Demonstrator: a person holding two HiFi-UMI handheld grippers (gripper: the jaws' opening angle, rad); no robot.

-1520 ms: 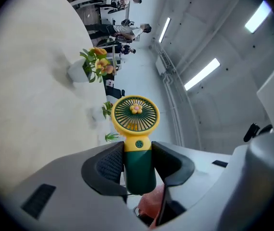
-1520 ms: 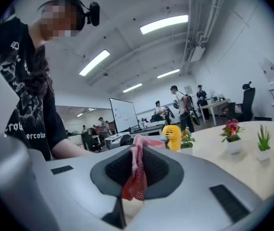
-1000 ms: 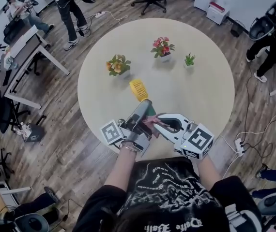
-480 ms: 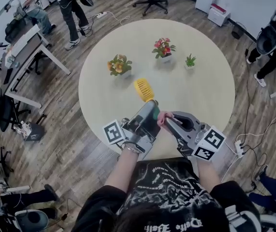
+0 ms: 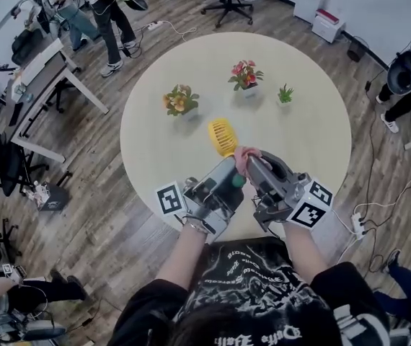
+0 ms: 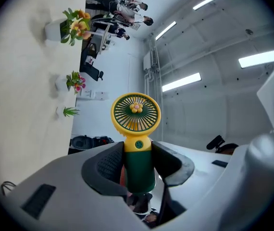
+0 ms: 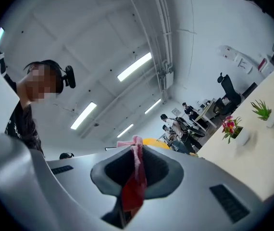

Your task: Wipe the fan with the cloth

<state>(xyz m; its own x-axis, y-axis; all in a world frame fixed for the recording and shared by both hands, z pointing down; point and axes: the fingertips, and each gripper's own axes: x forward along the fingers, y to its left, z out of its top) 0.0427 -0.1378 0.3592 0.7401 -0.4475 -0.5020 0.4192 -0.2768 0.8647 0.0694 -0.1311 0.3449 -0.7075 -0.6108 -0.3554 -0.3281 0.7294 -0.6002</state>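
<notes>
A small hand fan has a yellow round grille and a dark green handle. My left gripper is shut on that handle and holds the fan up above the round table, tilted toward the far side. My right gripper is shut on a pink-red cloth. The cloth's tip sits just right of the fan's neck, close below the grille. Whether it touches the fan is unclear. In the right gripper view the yellow grille peeks over the jaws.
Three small potted plants stand on the far half of the table: orange flowers, pink flowers and a little green plant. Desks, chairs and people surround the table; a power strip lies on the floor at right.
Both grippers have risen and moved toward the table's middle. The fan now stands higher, and the right gripper has rolled and brought the cloth up beside the fan's neck.
</notes>
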